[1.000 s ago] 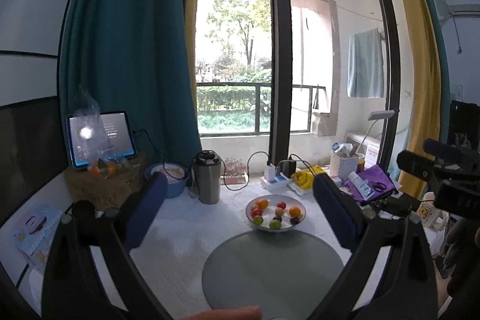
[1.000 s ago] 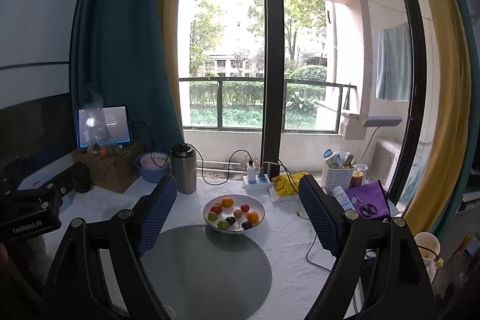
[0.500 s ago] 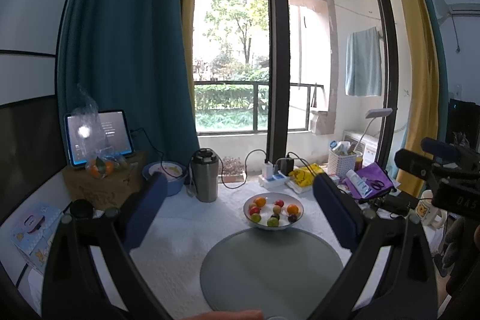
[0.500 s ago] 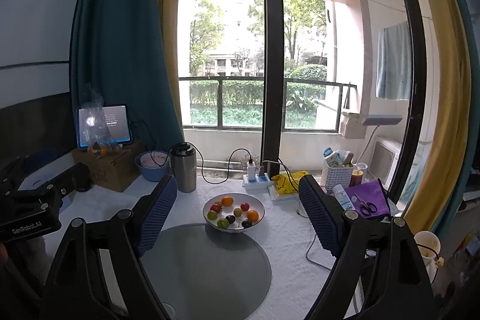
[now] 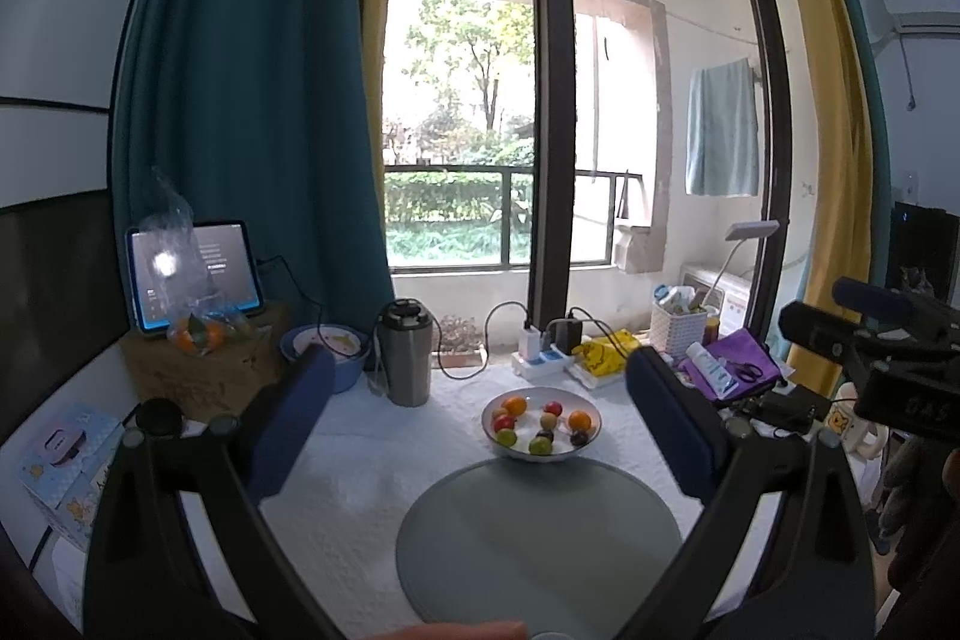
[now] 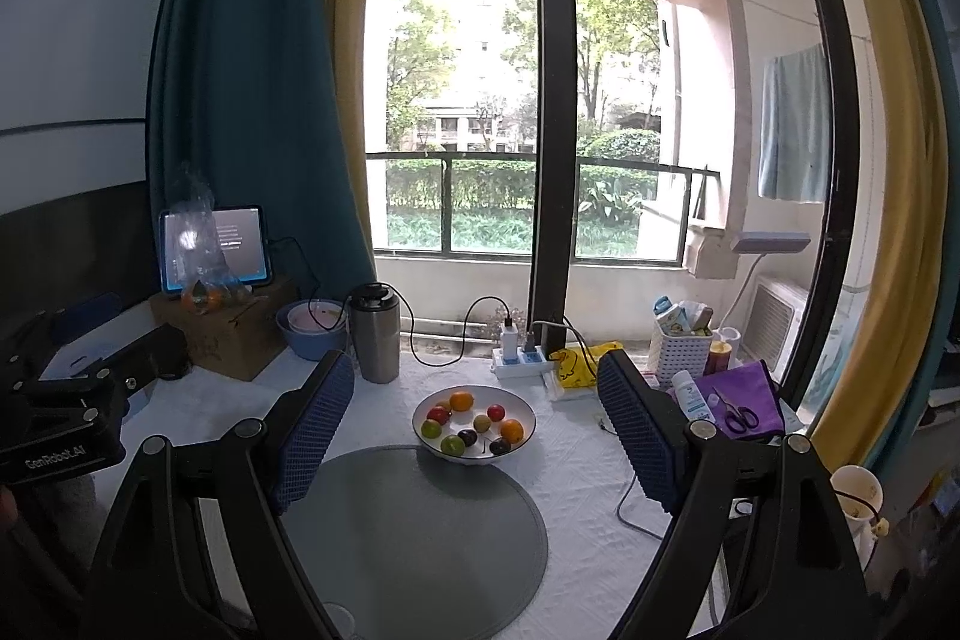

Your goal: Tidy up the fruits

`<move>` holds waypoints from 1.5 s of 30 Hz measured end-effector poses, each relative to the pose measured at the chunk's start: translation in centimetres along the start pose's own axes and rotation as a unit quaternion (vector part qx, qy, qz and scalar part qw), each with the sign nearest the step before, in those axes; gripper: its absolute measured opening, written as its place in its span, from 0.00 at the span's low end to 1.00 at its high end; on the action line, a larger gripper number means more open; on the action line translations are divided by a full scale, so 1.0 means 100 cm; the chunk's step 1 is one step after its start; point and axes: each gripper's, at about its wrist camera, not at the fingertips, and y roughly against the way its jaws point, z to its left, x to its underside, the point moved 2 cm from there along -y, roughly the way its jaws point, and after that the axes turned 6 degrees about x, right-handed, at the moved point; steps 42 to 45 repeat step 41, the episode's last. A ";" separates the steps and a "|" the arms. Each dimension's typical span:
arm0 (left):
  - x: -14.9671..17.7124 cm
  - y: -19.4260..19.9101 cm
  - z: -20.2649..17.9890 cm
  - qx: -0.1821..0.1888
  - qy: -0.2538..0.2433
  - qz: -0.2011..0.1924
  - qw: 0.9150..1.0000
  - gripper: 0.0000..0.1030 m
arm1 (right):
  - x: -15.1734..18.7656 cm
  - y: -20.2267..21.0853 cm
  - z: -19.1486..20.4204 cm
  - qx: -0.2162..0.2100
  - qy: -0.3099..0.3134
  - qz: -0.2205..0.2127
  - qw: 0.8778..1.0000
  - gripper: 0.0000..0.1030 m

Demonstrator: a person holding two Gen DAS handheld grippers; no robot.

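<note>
Home, a lived-in room by a balcony. At 12 o'clock my view meets a glazed balcony door [image 6: 552,100] with teal curtain [image 6: 252,100] and yellow curtain [image 6: 888,160]; a towel [image 6: 792,124] hangs outside. My table, under a white tablecloth [image 6: 588,472], holds a fruit bowl [image 6: 474,427], thermos [image 6: 375,334], power strip [image 6: 519,358] and, at 10 o'clock, a tablet [image 6: 216,250].

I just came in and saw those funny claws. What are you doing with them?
A person holds a gripper in each hand, and both the left gripper and the right gripper are open and holding nothing. They hover above the table, aimed at a white bowl of small fruits: oranges, red, green and dark ones. All the fruit sits in the bowl. The round grey mat in front of it has nothing on it, so the sorting has not begun.
</note>
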 end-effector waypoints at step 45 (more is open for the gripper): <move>0.001 -0.002 -0.003 0.010 -0.003 0.004 1.000 0.95 | 0.000 -0.002 -0.005 0.008 0.006 -0.001 1.000 0.83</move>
